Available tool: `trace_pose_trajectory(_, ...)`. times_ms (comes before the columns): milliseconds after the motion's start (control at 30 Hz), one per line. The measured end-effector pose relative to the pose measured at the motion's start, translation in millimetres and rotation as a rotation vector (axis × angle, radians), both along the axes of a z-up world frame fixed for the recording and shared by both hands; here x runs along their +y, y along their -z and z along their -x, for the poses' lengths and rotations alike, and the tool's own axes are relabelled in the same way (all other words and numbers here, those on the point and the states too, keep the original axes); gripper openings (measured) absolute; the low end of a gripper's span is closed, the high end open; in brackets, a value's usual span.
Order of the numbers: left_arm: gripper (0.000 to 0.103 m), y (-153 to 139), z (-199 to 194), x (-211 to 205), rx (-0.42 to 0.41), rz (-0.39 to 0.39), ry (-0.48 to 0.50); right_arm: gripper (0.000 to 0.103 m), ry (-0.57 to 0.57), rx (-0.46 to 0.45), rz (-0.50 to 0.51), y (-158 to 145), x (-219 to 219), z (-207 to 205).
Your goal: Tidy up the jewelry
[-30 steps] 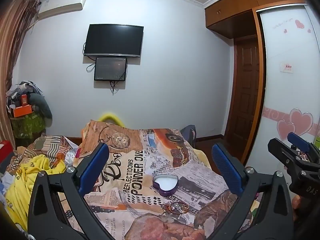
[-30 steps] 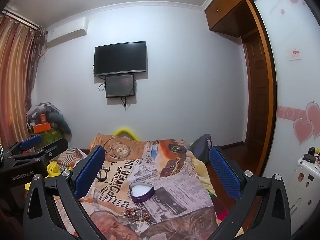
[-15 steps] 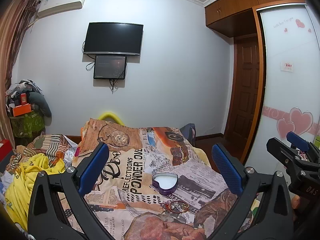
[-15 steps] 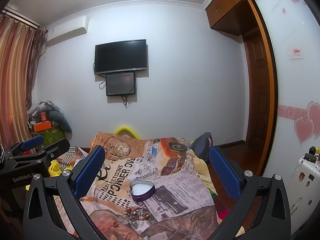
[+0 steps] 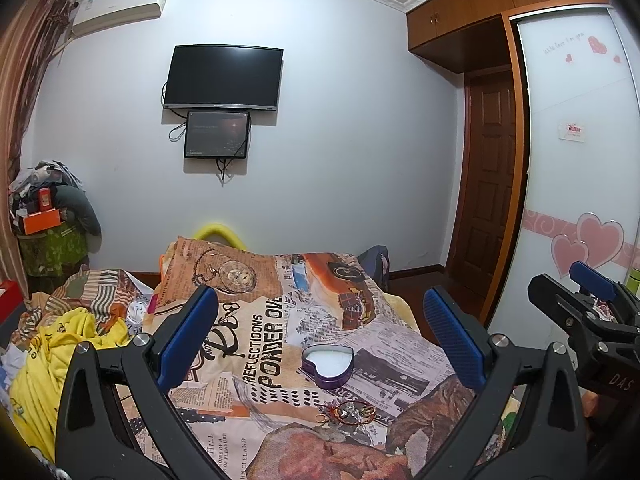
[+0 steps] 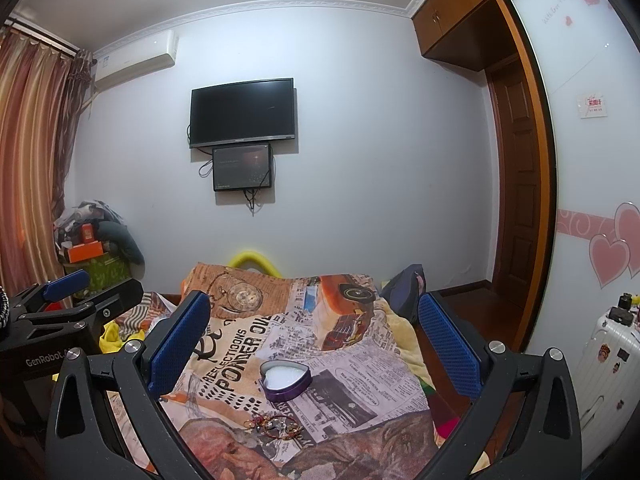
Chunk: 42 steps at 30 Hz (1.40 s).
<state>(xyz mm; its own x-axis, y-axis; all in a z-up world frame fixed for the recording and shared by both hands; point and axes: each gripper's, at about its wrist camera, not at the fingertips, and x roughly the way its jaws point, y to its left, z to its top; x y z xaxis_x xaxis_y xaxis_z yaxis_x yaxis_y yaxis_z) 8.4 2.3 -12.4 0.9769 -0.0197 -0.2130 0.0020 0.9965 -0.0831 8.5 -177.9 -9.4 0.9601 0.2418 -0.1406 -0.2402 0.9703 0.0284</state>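
Note:
A purple heart-shaped tin (image 5: pixel 329 366) with a white lining sits open on the newspaper-print bedspread (image 5: pixel 256 332); it also shows in the right wrist view (image 6: pixel 285 380). A small pile of jewelry (image 5: pixel 347 411) with red cord and gold rings lies just in front of it, also seen from the right (image 6: pixel 277 426). My left gripper (image 5: pixel 320 340) is open and empty, held above the bed, well back from both. My right gripper (image 6: pixel 314 338) is open and empty too, held beside it at a similar height.
Yellow clothes (image 5: pixel 48 364) and striped bedding lie on the left of the bed. A cluttered stand (image 5: pixel 48 236) is by the curtain. A TV (image 5: pixel 224 78) hangs on the far wall. A wardrobe (image 5: pixel 580 184) and a white suitcase (image 6: pixel 600 364) stand on the right.
Both views have shifted slightly, the scene sitting a little lower in the frames. The tin and jewelry have not moved. Both grippers stay open.

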Motion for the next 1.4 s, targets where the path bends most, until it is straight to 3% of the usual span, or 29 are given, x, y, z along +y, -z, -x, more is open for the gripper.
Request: trace_pose_trajectory(1400,0.103,1,-9,-5,0.029,-0.009,0.009,0.103,-0.007,0.022,-0.004,-1,-2,-3)
